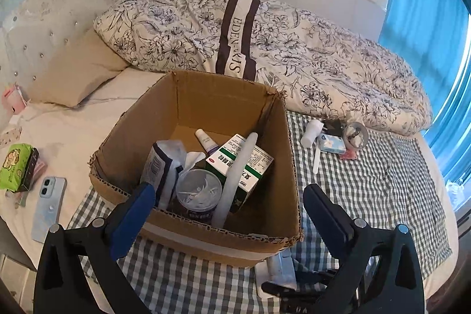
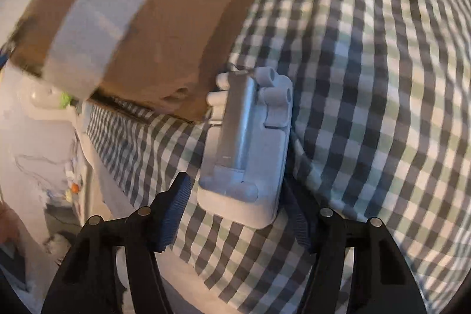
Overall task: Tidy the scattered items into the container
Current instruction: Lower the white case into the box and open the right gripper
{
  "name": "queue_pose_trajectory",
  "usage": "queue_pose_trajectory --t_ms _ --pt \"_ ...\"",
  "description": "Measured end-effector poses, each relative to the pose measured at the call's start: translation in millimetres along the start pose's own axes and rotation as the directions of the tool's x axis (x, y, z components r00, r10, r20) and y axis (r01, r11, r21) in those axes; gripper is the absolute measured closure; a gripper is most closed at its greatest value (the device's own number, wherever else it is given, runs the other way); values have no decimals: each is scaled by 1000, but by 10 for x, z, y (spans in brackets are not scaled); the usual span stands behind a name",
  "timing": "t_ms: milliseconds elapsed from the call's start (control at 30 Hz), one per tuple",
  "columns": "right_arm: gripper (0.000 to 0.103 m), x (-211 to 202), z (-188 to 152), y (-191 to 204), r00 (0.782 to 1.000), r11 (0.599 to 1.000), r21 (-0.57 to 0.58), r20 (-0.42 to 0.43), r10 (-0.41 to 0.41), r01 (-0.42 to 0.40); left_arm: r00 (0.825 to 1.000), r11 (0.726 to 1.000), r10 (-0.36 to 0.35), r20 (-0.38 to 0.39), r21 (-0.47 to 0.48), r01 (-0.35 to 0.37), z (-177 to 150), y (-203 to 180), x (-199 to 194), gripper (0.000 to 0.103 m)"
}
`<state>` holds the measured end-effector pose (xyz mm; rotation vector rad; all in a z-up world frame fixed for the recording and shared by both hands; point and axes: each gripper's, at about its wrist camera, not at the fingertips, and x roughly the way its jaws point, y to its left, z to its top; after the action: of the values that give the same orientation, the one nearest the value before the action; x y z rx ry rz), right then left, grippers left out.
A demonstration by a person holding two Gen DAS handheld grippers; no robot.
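At lower centre of the right wrist view, the right hand-held gripper (image 2: 235, 214) straddles a white plastic holder (image 2: 250, 143), jaws wide; the left hand-held gripper (image 1: 229, 208) gapes empty before the cardboard box (image 1: 206, 237).

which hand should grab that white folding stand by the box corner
Right. Its tongs are open and already straddle the near end of the white folding stand on the checked cloth. The left tongs, also open, are over the cardboard box.

Matt corrugated cardboard box (image 1: 206, 108), woven checked cloth (image 2: 368, 78), seemingly smooth plastic holder (image 2: 250, 155).
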<state>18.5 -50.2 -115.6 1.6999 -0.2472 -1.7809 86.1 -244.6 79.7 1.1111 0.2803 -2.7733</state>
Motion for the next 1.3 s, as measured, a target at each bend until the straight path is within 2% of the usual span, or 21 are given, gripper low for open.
queue_pose_trajectory --t_ms 33,100,167,233,267,367,500,567,633,667,700,733,833,1033,1067,1167,1300 --pt "36 -4 9 -70 999 999 29 10 46 -46 1000 1000 -1 -1 -2 1 -3 9 -4 0" --pt "14 -35 13 -244 974 970 91 49 220 -223 1000 1000 -2 0 -3 2 -10 17 -17 0" --pt "14 -47 6 -290 964 961 85 54 261 -264 1000 1000 -3 2 -5 3 -20 7 -29 0" --pt "9 -47 -2 -211 970 969 47 48 240 -242 1000 1000 -4 0 -6 4 -24 -13 -31 0" --pt "2 -32 -12 -133 975 975 20 50 218 -219 1000 1000 -5 -2 -5 5 -28 -26 -29 0" --pt "0 20 -68 134 996 996 -72 65 64 -59 1000 1000 -6 -11 2 6 -53 -69 -23 0" --pt "0 109 -144 402 991 973 -196 80 -109 123 1000 1000 -5 -19 16 5 -68 -89 -16 0" --pt "0 109 -159 428 988 966 -213 89 -128 145 1000 1000 -9 -21 12 9 -67 -87 -10 0" --pt "4 74 -146 412 987 971 -191 101 -123 141 1000 1000 -12 -22 11 12 -66 -86 -5 0" --pt "16 41 -116 353 983 971 -175 112 -143 161 1000 1000 -13 -25 11 13 -69 -89 -1 0" --pt "35 -3 -116 310 978 968 -160 117 -174 192 1000 1000 -14 -27 12 15 -72 -93 5 0" --pt "44 -47 -141 246 974 967 -147 122 -192 209 999 1000 -15 -28 13 16 -73 -96 9 0" --pt "45 -143 -170 72 987 988 -103 122 -103 116 999 1000 -19 -34 10 20 -79 -107 31 0" --pt "47 -421 -232 77 974 985 -123 207 -93 120 999 1000 -12 -40 21 13 -118 -120 46 0" --pt "49 -489 -227 82 971 984 -129 221 -92 123 999 1000 -12 -40 19 13 -117 -110 47 0" --pt "68 -585 -111 150 966 981 -134 238 -105 140 999 1000 -11 -38 5 11 -101 -68 54 0" --pt "69 -557 -44 -20 974 994 -77 217 -65 83 999 1000 -16 -35 -10 16 -98 -32 48 0"
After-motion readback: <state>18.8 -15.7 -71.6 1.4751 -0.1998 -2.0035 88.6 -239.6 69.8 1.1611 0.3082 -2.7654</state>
